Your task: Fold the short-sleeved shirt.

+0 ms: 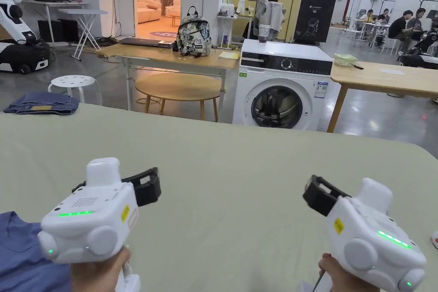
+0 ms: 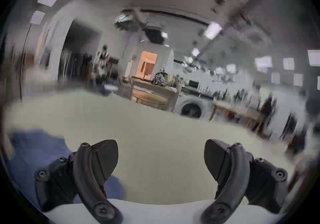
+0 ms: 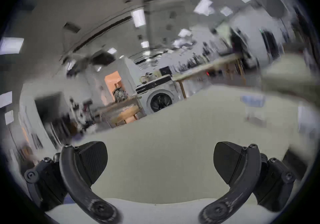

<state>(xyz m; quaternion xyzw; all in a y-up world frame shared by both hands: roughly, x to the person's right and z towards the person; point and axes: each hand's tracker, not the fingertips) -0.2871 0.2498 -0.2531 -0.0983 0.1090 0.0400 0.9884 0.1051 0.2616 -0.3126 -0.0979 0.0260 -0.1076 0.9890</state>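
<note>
Shirt (image 1: 19,250): blue cloth at the near left corner of the surface (image 1: 239,186), bunched and not yet spread; cut off by the head view's edge, so its full outline and long axis cannot be told.
Left tongs (image 1: 147,184): held above the surface, jaws wide apart with nothing between them; in the left gripper view the left tongs (image 2: 161,156) have bare surface in the gap.
Right tongs (image 1: 318,194): also above the surface, jaws wide and empty; the right gripper view shows the right tongs (image 3: 160,160) over plain surface.
Key relation: the shirt lies to the left of and behind the left tongs, toward the person's body; in the left gripper view the shirt (image 2: 39,148) sits beside and under the left-hand jaw, not ahead of the opening. The right tongs are well apart from it, across the surface.
Nearer hand: the left, clearly.
Pointing: both tongs aim forward, away from the shirt, toward the far edge.
Stage: judged as the very start; nothing is gripped and no fold is made.
Next move, as a judgement: the left tongs would need to swing back and leftward to reach the cloth, then draw it toward the middle where the right tongs can join.
Risk: grabbing a bunched layer blindly could lift several layers at once.
Far corner: folded dark cloth (image 1: 42,103) lies at the left far edge, apart from the task.
</note>
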